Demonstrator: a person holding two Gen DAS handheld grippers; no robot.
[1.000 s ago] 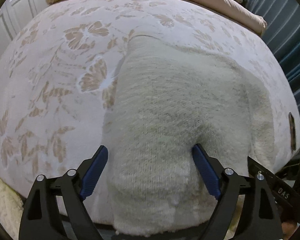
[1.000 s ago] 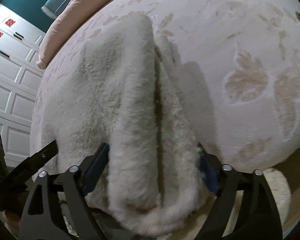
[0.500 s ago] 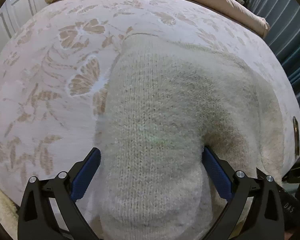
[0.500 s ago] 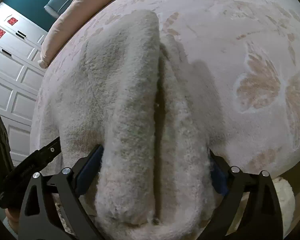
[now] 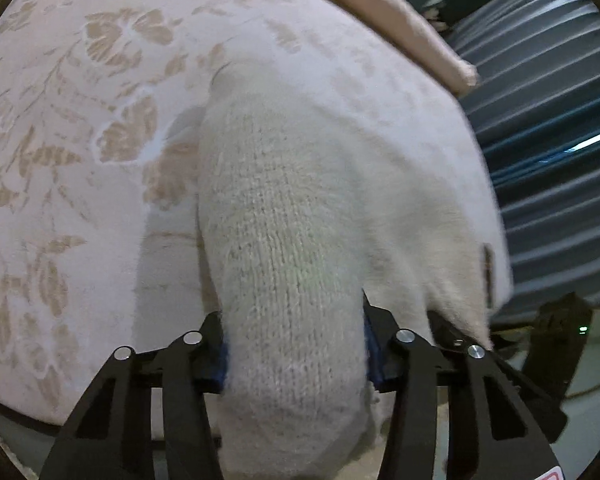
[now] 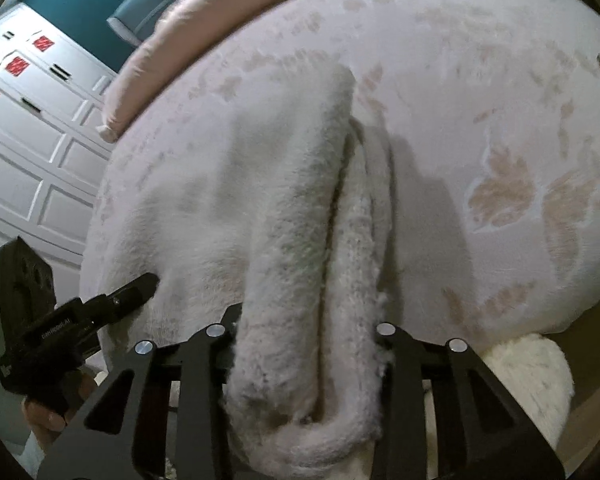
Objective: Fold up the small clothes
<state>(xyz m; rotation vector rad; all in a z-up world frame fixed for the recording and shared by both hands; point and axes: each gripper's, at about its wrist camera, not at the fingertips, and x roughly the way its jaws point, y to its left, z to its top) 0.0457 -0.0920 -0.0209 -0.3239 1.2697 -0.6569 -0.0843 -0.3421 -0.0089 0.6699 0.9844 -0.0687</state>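
Note:
A cream knitted sweater [image 5: 292, 216] lies on a floral bedspread [image 5: 80, 128], its near edge bunched and lifted. My left gripper [image 5: 294, 348] is shut on a thick roll of the sweater's near edge. My right gripper [image 6: 308, 340] is shut on the folded near edge of the same sweater [image 6: 284, 208], where two layers run side by side. The left gripper also shows in the right wrist view [image 6: 80, 320], at the sweater's left side. The fingertips of both are buried in the knit.
A pink blanket [image 5: 380, 0] lies rolled along the far edge of the bed. White cabinet doors [image 6: 20, 140] stand at the left. A teal ribbed curtain [image 5: 548, 140] hangs at the right. A fluffy white rug [image 6: 532, 372] lies below the bed's edge.
Both grippers have closed from wide open onto the sweater's near edge. The edge has been lifted and drawn up between the fingers.

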